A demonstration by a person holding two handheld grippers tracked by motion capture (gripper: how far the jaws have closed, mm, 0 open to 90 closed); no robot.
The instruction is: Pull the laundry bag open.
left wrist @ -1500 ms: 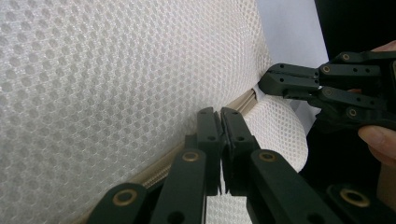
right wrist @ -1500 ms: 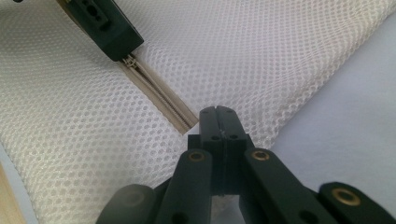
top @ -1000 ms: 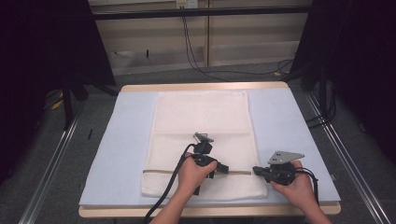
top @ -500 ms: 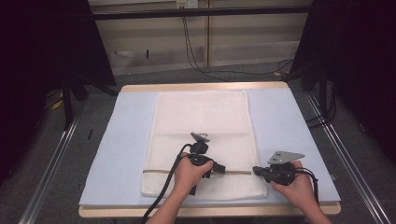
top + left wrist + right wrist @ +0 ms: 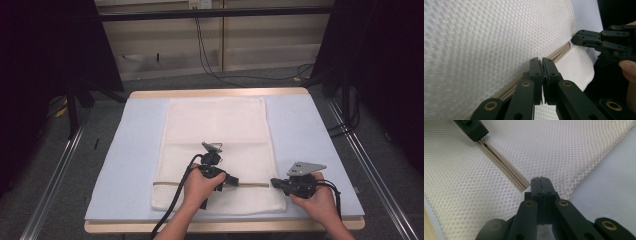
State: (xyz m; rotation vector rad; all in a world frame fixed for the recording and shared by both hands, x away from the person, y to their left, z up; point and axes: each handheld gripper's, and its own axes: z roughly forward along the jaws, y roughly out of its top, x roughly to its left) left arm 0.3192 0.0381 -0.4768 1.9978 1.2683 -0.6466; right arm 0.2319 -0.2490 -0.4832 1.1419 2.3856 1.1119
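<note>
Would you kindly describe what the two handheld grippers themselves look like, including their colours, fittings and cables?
Both the left gripper and the right gripper are matte black, with two flat-sided jaws on linked bars pinned by brass-coloured rivets. Each carries a grey three-cornered plate on top, dotted with small holes. A thick black cable trails back from each. The person's forearms are bare, with no sleeves visible.

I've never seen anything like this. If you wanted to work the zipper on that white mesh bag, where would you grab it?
Probably at the zipper line itself. It is the one firm ridge on the limp, flat mesh bag. Come in low from the near edge, as both shut grippers do: the left gripper pinches at the track midway, the right gripper at its end by the bag's side edge, to hold it taut.
</note>
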